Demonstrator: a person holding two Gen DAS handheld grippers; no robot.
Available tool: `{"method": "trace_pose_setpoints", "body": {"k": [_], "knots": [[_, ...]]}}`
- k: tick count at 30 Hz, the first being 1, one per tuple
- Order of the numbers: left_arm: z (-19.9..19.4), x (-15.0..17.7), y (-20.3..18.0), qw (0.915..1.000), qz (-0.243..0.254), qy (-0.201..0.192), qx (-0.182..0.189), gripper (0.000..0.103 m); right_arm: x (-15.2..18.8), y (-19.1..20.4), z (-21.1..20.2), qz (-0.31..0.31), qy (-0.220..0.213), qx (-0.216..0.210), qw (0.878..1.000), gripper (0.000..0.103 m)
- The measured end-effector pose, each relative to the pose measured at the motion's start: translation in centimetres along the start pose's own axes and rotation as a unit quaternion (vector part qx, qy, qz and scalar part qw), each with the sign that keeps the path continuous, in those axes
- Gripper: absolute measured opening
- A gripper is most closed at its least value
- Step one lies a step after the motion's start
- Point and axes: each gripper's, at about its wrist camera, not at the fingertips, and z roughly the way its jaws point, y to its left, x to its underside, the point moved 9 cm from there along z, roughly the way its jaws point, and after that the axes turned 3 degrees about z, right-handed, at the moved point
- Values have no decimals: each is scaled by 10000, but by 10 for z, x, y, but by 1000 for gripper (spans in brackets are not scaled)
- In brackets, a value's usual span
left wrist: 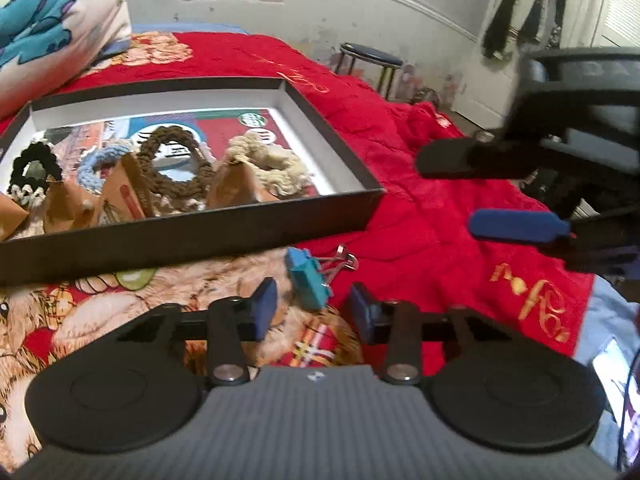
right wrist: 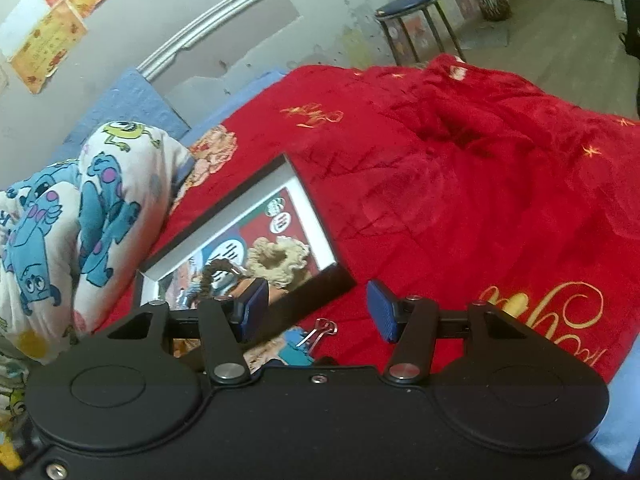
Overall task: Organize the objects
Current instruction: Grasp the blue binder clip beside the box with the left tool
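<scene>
A teal binder clip with silver handles lies on the red blanket just in front of a black box. My left gripper is open and empty, its blue pads either side of the clip and just short of it. The shallow black box holds a black scrunchie, a blue one, a brown one, a cream one and brown paper cones. My right gripper is open and empty above the blanket; it shows at the right of the left wrist view. The clip lies under it.
A cartoon-print pillow lies at the back left of the bed. The red blanket spreads to the right. A blue-topped stool stands by the wall beyond the bed. A phone screen lies at the right edge.
</scene>
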Motion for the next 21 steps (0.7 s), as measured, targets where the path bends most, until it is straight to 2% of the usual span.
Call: {"method": "trace_pose_setpoints", "body": {"k": [2,3,6,12,16,17,21], "knots": [[0,-1,5,9998,-133,-70,-94,29,0,-4,2,137,59,-29,9999,54],[2,-3,8,9997,-223,-58,-87,24,-1,-6,3,174,58,-9,9998,54],[3,-4,15,9992,-405,-15,-16,23,-1,-10,2,128,-1,161,9998,54],[-4,-6,15,9995,-320,-8,-58,17,-1,-14,5,197,35,231,9995,54],[-14,-11,21,9990,-394,-124,-177,17,1,-14,9,122,54,293,9995,54],[-16,-11,23,9989,-412,-130,-192,12,1,-13,11,98,67,296,9995,54],[-28,-16,31,9984,-288,-202,-433,12,8,-7,20,5,167,233,9996,54]]}}
